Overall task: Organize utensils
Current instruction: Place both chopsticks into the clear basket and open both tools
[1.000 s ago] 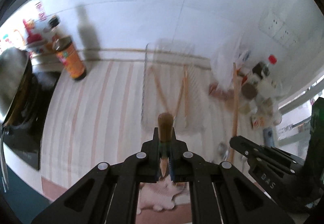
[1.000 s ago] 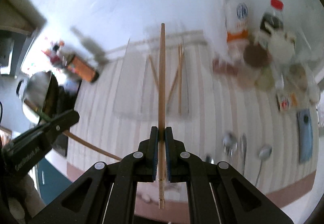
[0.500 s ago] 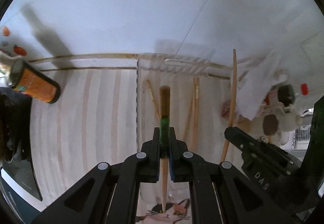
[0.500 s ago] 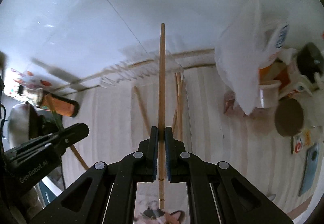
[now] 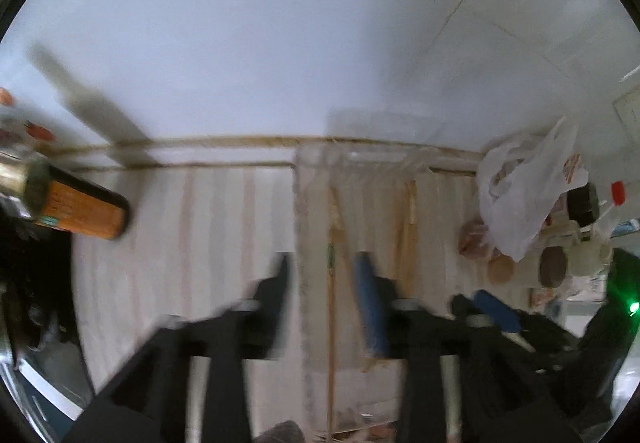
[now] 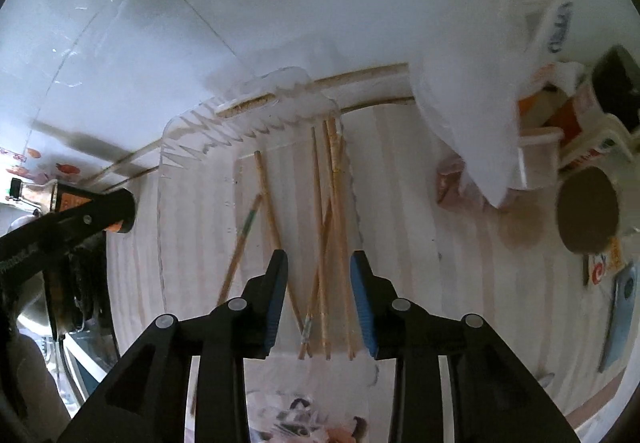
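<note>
Over the clear tray (image 6: 192,147) at the back of the striped surface (image 6: 400,227), I have both tools spread wide and carrying nothing. My chopsticks (image 6: 332,211) lie loose inside the tray, most in a crossed bundle toward its right side, with a green-banded one (image 6: 246,235) and another stick angled off to the left of them. My right tool (image 6: 318,275) hangs directly above the bundle, jaws apart; my left tool (image 5: 324,283) sits over the left part of the tray, jaws also apart, though that view is smeared with motion and I cannot read fine detail there. I judge the sticks delivered but untidy. Trouble from here would come from dragging a fingertip through the crossed pile as I back out, which could flick a stick over the low tray wall. Just right of the tray a white bag (image 6: 472,91) slumps near its edge, with jars (image 6: 588,219) beyond, and an orange-labelled bottle (image 5: 80,209) stands well to the left; a wide swing of either tool could clip them.
</note>
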A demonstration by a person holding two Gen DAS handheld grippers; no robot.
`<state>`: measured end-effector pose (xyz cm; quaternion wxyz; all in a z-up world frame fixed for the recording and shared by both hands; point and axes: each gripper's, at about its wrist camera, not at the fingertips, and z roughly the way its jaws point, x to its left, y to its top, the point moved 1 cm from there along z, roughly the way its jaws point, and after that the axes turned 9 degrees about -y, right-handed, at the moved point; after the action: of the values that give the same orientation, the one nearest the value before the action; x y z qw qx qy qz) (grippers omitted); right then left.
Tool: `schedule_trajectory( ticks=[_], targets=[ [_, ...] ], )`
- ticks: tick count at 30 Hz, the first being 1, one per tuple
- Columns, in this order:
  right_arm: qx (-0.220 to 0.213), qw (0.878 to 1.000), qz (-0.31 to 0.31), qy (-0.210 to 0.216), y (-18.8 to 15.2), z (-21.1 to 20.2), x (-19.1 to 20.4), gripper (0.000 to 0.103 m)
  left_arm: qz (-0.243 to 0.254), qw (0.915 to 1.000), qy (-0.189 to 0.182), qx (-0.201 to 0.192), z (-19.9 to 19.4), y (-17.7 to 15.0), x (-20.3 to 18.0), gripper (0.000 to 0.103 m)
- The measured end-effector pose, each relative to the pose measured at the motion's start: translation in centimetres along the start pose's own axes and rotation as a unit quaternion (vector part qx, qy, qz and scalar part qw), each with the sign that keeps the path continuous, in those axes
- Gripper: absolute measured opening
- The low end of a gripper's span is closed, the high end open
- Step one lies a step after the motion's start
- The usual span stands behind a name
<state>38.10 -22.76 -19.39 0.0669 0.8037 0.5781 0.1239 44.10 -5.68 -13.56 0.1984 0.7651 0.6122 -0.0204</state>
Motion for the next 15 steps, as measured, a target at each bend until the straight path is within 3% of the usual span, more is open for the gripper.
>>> schedule_trajectory(
  ticks=[2, 4, 6, 9, 13, 15],
  targets=[
    [-0.01, 1.0, -0.003, -0.006, -0.7, -0.9, -0.4, 0.035, 0.014, 0.9992, 0.024, -0.028, -1.4, -1.1, 0.3, 0.081],
    [-0.028, 0.999, -0.009, -0.024, -1.5, -1.9, -0.3, 0.039, 0.024, 0.9973, 0.042, -0.054, -2.4, -2.5, 0.7, 0.082],
    [-0.044, 0.998, -0.015, -0.042, -2.9, -2.7, -0.4, 0.046, 0.028, 0.996, 0.056, -0.064, -2.9, -4.2, 1.0, 0.101],
    [-0.054, 0.997, -0.016, -0.054, -4.9, -3.5, -0.5, 0.058, 0.034, 0.9952, 0.063, -0.067, -3.0, -6.7, 1.3, 0.103],
    [-0.077, 0.993, -0.021, -0.083, -7.9, -3.9, -0.2, 0.093, 0.046, 0.9933, 0.073, -0.076, -2.8, -9.9, 1.4, 0.103],
    [-0.081, 0.992, -0.023, -0.094, -9.0, -4.1, -0.2, 0.099, 0.048, 0.9924, 0.08, -0.08, -2.8, -10.9, 1.2, 0.103]
  ],
)
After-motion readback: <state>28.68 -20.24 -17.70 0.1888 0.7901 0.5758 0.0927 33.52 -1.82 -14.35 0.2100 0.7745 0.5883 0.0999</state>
